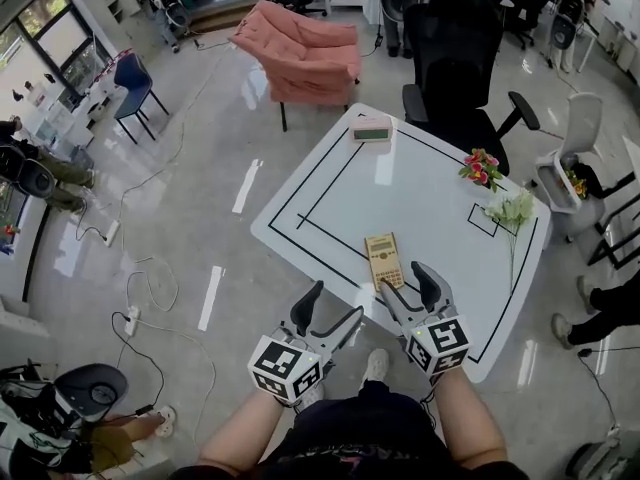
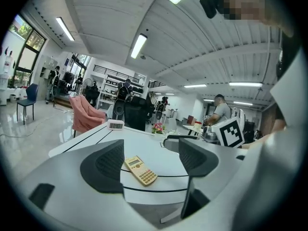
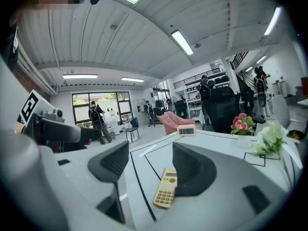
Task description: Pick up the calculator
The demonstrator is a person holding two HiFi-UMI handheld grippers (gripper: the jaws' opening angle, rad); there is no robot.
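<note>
Yellow calculator [image 1: 383,259] near white table [image 1: 420,193] edge. Right gripper [image 1: 404,278] just beside it, jaws spread. Left gripper [image 1: 338,301] also spread. Clock [image 1: 371,128] far, flowers [image 1: 481,168] right.

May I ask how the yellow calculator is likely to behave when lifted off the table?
The calculator looks thin and rigid, so it probably will not flex. Lying flat on the glossy table, it may slide if nudged, and its low edges likely offer little to grip.

Clock [image 1: 372,128] and pink flowers [image 1: 481,168] sit on white table [image 1: 425,203].
</note>
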